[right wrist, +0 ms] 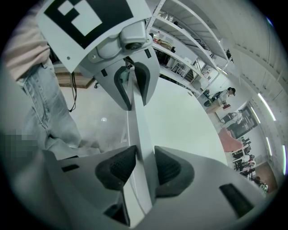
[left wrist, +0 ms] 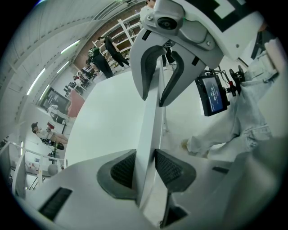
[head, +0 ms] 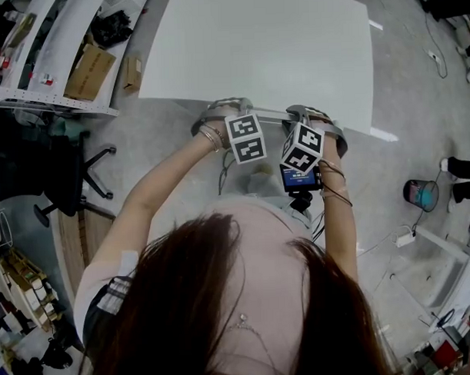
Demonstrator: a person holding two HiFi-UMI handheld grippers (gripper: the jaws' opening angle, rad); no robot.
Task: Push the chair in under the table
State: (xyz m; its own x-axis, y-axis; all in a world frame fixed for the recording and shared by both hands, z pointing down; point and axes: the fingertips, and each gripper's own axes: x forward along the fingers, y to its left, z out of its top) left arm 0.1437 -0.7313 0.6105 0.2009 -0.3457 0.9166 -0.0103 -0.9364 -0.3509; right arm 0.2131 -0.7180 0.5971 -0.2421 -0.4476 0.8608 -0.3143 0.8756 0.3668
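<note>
The chair shows only as the thin white top edge of its backrest (head: pixel 273 121), lying right along the near edge of the white table (head: pixel 261 51); its seat and legs are hidden. My left gripper (head: pixel 219 114) is shut on that edge at its left end, and my right gripper (head: pixel 319 120) is shut on it at its right end. In the left gripper view the backrest edge (left wrist: pixel 150 121) runs from between my left gripper's (left wrist: pixel 145 167) pads up to the right gripper (left wrist: pixel 159 96). The right gripper view mirrors this: right gripper (right wrist: pixel 145 167), backrest edge (right wrist: pixel 137 121), left gripper (right wrist: pixel 133 96).
A black office chair (head: pixel 61 181) stands on the floor to the left, with cardboard boxes (head: pixel 88 73) and shelving beyond it. To the right are a dark bin (head: pixel 421 193), floor cables and another person's shoes (head: pixel 459 167). The person's legs stand just behind the chair.
</note>
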